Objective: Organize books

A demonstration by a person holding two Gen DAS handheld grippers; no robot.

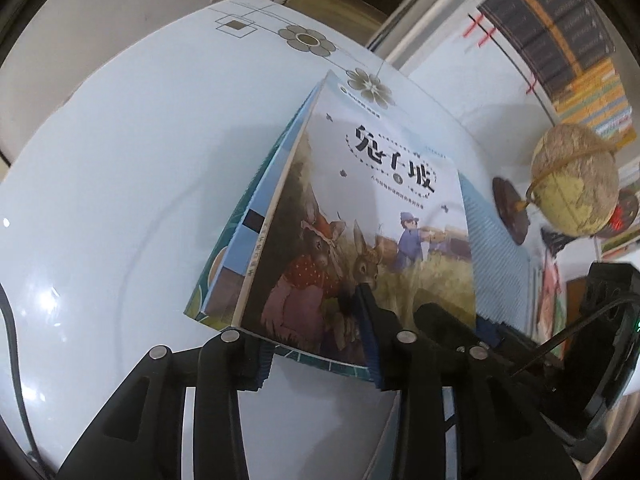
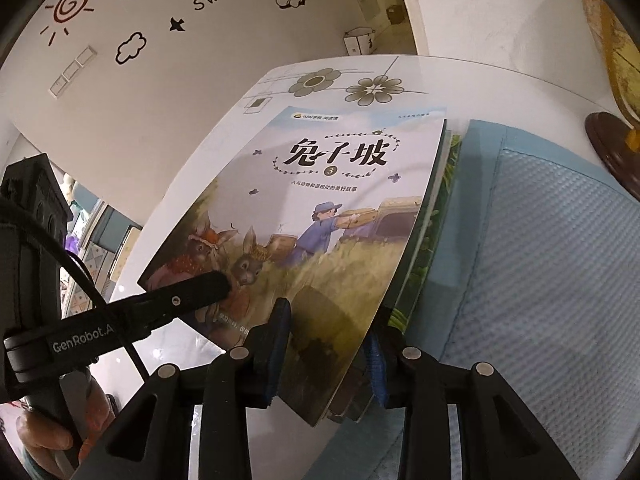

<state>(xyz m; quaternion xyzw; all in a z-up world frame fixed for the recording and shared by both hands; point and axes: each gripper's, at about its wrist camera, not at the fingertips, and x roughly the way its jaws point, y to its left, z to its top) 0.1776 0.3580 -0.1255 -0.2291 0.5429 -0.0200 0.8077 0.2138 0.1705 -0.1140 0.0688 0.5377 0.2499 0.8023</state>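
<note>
Books lie stacked on the white glass table (image 1: 100,200), straight ahead of both tongs. The top one, a rabbit picture book (image 2: 320,216), tilts over a teal-edged book (image 1: 216,272) beneath.

The right tongs (image 2: 326,344) are clenched on the near edge of the stack: one blue pad presses the rabbit cover from above, the other sits at the stack's right underside.

The left tongs (image 1: 316,344) straddle the near left corner of the stack with jaws parted; the right finger (image 1: 370,320) rests on the cover, the left one stands off below the edge, so they are released.

A pale blue mat (image 2: 540,260) lies just right of the right tongs, and a globe (image 1: 576,184) stands beyond it.
</note>
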